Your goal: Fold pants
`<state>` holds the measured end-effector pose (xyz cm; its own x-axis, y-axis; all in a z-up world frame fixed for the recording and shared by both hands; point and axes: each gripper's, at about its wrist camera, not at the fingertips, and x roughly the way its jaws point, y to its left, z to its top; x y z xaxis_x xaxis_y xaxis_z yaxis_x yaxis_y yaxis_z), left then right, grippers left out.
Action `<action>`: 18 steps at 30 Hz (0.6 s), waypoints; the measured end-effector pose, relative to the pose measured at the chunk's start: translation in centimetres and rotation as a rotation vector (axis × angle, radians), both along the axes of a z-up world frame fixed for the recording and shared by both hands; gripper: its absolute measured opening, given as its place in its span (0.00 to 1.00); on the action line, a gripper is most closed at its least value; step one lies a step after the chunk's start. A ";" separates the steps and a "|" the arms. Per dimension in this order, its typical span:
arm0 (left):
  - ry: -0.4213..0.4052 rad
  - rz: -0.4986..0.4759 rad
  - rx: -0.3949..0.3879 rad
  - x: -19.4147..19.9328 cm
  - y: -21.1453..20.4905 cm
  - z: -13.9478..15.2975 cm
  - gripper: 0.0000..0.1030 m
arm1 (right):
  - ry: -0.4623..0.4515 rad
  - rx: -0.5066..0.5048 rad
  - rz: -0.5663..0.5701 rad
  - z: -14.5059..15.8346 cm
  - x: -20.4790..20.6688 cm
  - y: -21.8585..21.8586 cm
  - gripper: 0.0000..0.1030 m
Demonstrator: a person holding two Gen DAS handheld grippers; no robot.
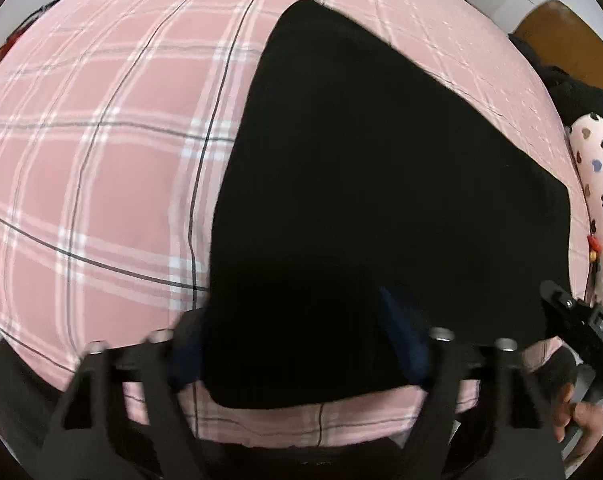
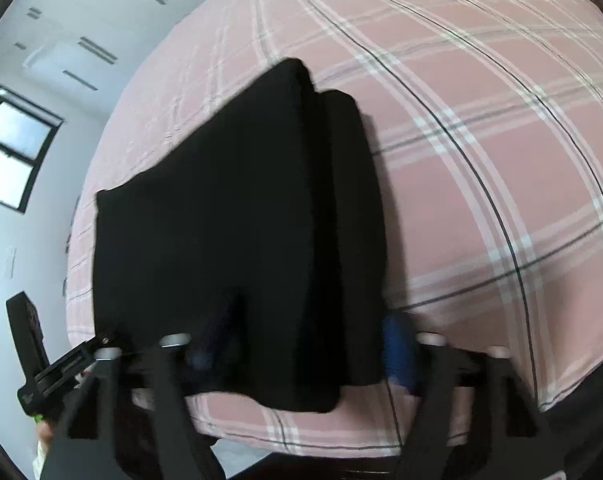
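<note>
The black pants (image 1: 381, 184) lie folded into a thick, flat stack on the pink plaid bedspread (image 1: 101, 160), close to the bed's near edge. My left gripper (image 1: 297, 344) points down at the stack's near end. One blue pad (image 1: 189, 356) sits beside the left edge and the other (image 1: 405, 344) over the cloth, with the jaws apart. In the right wrist view the pants (image 2: 241, 220) show two folded layers. My right gripper (image 2: 301, 354) straddles their near right corner, jaws apart, its blue pad (image 2: 397, 352) just outside the right edge. Neither gripper lifts any cloth.
A heart-print pillow (image 1: 597, 168) and a dark garment (image 1: 573, 92) lie at the bed's right side by a wooden board (image 1: 573, 36). The person's hand (image 1: 573, 408) holds the other gripper's body (image 1: 581, 320). A window (image 2: 17, 140) and white wall are to the left. The bed edge (image 2: 301, 440) is near.
</note>
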<state>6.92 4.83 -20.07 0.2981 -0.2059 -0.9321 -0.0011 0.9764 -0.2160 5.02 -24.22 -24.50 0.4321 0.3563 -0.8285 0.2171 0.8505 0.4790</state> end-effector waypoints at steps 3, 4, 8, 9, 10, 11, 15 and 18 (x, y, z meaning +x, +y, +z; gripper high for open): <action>-0.019 -0.012 -0.037 -0.8 0.3 1.9 0.19 | -0.022 -0.002 0.019 1.8 -0.4 0.4 0.35; -0.022 -0.009 -0.050 -1.1 0.5 2.6 0.19 | -0.042 0.015 0.024 2.9 -1.0 0.5 0.35; -0.028 -0.026 -0.087 -3.0 1.4 4.7 0.19 | -0.072 0.011 0.068 4.6 -3.1 0.8 0.35; -0.015 -0.030 -0.084 -3.4 1.5 4.4 0.19 | -0.047 -0.013 0.083 3.9 -3.6 0.9 0.37; 0.009 -0.035 -0.071 -3.8 1.6 3.4 0.20 | -0.016 -0.034 0.090 2.8 -3.7 1.0 0.38; 0.028 -0.032 -0.054 -4.0 1.6 2.3 0.24 | 0.016 -0.058 0.084 1.7 -3.9 1.0 0.41; 0.047 0.006 -0.008 -4.3 0.9 0.5 0.30 | 0.029 -0.037 0.027 0.0 -4.8 0.0 0.56; 0.010 -0.045 0.095 -4.4 -0.8 1.2 0.34 | 0.025 -0.079 0.047 0.5 -4.4 0.4 0.58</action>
